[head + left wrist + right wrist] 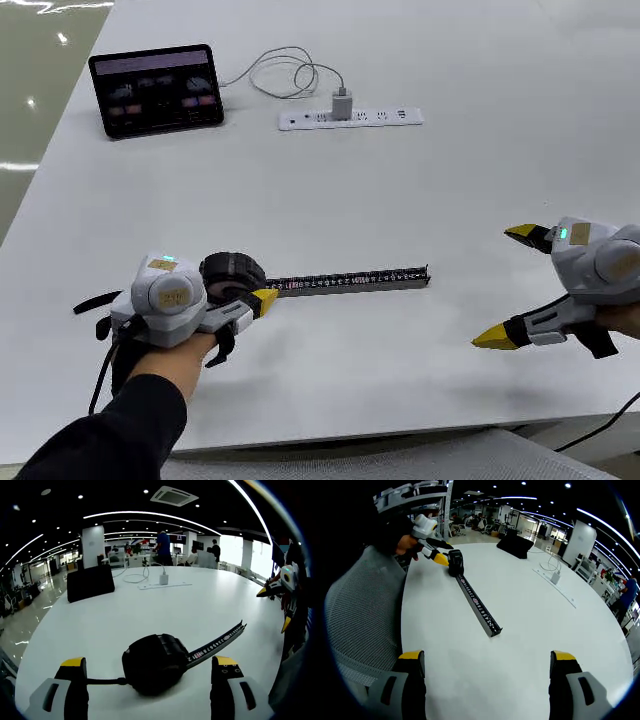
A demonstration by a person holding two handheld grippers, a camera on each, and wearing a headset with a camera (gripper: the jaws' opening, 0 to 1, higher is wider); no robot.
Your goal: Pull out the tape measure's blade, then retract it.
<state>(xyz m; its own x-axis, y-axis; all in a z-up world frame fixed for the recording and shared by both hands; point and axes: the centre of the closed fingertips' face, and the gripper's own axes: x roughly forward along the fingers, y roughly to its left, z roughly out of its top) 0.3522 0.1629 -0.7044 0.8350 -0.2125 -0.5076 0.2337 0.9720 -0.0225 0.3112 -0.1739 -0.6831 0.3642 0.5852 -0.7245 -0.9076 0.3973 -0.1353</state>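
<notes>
The black, rounded tape measure case (232, 272) is pictured on a smooth white tabletop (420, 190), straddled but not visibly squeezed by the spread jaws of the left gripper (149, 662). Its dark, numbered blade (350, 281) is laid flat, pointing towards the wide-open right gripper (505, 286), which is held well apart from the blade's end.

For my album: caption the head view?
Left gripper brackets the tape measure, its blade extended across the white table; right gripper open nearby.
</notes>
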